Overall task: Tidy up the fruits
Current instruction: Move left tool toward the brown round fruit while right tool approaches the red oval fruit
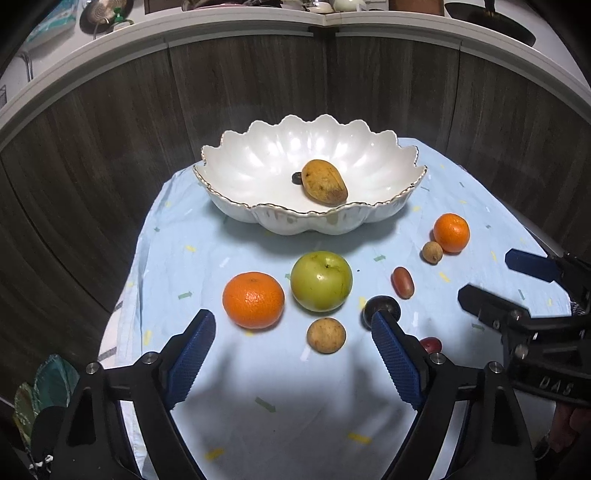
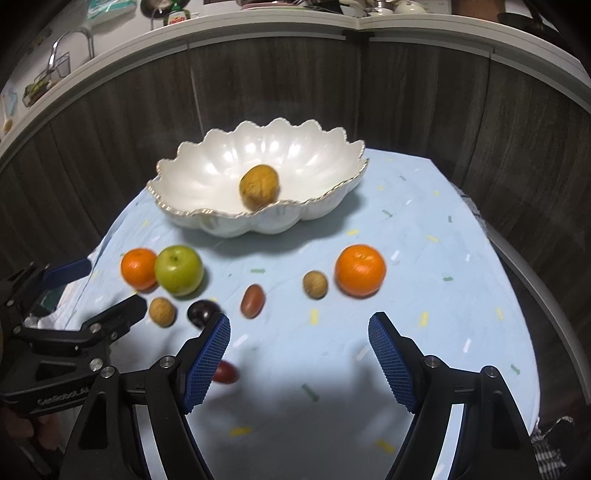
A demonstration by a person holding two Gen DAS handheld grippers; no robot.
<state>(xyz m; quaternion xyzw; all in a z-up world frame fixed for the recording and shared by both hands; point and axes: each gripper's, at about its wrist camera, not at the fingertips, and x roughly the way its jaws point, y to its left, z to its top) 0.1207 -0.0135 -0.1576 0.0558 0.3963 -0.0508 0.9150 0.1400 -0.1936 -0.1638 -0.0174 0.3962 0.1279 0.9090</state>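
A yellow-brown mango (image 1: pixel 324 182) lies in the middle of a white scalloped bowl (image 1: pixel 255 162) with a gilt rim, a small dark fruit (image 1: pixel 296 178) tucked against its left side. The bowl stands at the far edge of a table covered with a pale blue cloth (image 1: pixel 295 387) flecked with small coloured marks.

In front of the bowl, on the cloth, fruit lies scattered. Towards the left edge, seen from the left wrist camera, a tangerine (image 1: pixel 253 300) sits just beside a green apple (image 1: pixel 321 281), the two close enough that contact cannot be judged. Just in front of the apple rests a small tan round fruit (image 1: pixel 326 335). To its right lies a dark plum (image 1: pixel 381 309), partly hidden behind a gripper finger, then an oblong reddish fruit (image 1: pixel 403 282). Nearer the right edge, a second tangerine (image 1: pixel 451 233) sits just beside another small tan fruit (image 1: pixel 432 252). A red fruit (image 1: pixel 430 344) lies nearest the front edge, half covered by the gripper.

The left gripper (image 1: pixel 293 326) hangs over the front part of the cloth, jaws spread wide with nothing between the blue pads; the small tan fruit lies just beyond its fingertips. The right gripper (image 2: pixel 299 326) hovers beside it, angled down, jaws likewise wide apart and empty, over bare cloth in front of the oblong reddish fruit.

Behind the table runs a dark wood-grain cabinet front (image 1: pixel 110 129) under a pale countertop (image 2: pixel 258 27) crowded with kitchenware.
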